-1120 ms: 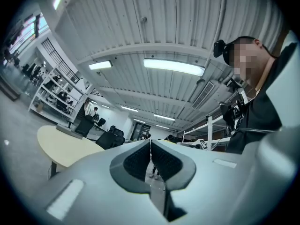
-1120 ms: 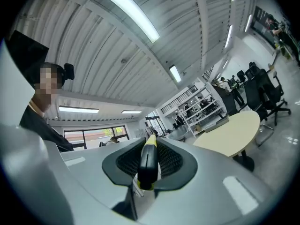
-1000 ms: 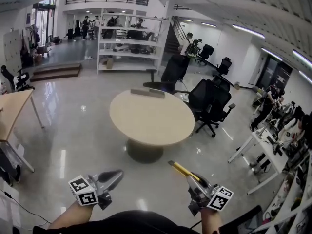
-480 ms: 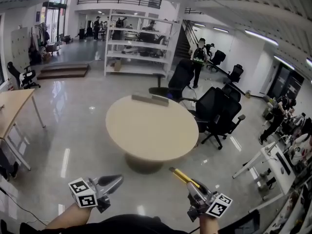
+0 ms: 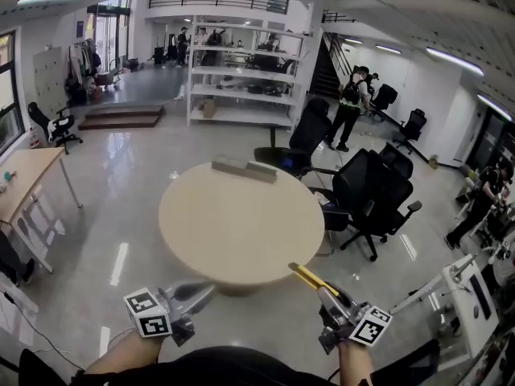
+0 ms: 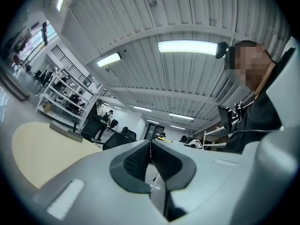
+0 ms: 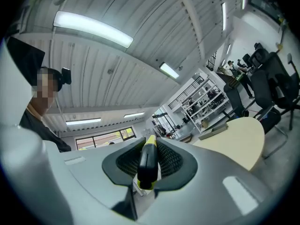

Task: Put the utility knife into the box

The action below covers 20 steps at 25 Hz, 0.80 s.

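The carry step is in hand: the right gripper (image 5: 323, 294) has its fingers (image 7: 171, 160) clenched on the knife (image 5: 308, 280). The knife juts forward from them, yellow end leading, in the air short of the round worktop (image 5: 241, 232). The left gripper (image 5: 199, 293) is held low beside it, its fingers (image 6: 136, 160) pressed together on nothing. The likely box (image 5: 244, 170) is the flat grey thing at the worktop's far edge, well apart from the knife; whether its top is open cannot be told. The next move, I judge, calls for closing on the worktop and reaching across to bring the knife over that box before letting go. The head view lays out the gap between knife and box. The right gripper view shows what it does not: the fingers pressing the black handle from both sides.
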{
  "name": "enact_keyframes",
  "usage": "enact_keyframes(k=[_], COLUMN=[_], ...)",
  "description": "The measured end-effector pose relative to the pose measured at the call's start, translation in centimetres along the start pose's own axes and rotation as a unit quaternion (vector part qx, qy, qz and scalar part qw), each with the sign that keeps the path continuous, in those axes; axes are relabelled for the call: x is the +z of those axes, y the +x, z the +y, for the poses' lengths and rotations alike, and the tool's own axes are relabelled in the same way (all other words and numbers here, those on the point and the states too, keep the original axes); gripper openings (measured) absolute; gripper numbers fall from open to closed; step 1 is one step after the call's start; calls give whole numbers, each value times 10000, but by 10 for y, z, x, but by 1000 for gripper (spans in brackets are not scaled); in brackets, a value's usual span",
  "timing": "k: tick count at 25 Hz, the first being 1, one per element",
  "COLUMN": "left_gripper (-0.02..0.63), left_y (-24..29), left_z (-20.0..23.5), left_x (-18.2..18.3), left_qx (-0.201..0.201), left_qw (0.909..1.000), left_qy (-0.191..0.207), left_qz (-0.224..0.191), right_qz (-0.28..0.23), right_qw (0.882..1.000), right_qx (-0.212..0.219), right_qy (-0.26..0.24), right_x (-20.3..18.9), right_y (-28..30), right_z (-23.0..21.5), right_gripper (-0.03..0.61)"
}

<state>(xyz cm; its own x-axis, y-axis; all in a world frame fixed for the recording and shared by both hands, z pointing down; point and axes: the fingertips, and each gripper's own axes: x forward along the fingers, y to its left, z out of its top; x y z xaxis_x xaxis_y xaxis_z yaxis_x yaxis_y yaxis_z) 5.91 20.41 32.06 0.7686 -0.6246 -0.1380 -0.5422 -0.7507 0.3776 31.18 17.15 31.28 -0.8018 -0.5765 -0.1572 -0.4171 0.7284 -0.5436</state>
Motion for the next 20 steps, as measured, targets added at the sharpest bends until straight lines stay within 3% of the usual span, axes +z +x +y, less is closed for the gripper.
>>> enact_keyframes(k=[8,14,20], left_gripper=[5,6,5], left_y=[43,69,90], left_z=[18,52,116], left_x=[-9,-12,-1], left_qx=[223,47,-255], left_qw=[9997,9997,9990], left_qy=[-6,-176,-298], left_qz=[92,160,197], right_qz=[12,181,188], right_qw=[9999,9997,9989], right_qx=[35,-103,-415], right_qy=[96,147,105], right_x=[28,25,27], right_y=[-1,23,72], right_z=[-53,-80,-116], right_gripper=[84,84,84])
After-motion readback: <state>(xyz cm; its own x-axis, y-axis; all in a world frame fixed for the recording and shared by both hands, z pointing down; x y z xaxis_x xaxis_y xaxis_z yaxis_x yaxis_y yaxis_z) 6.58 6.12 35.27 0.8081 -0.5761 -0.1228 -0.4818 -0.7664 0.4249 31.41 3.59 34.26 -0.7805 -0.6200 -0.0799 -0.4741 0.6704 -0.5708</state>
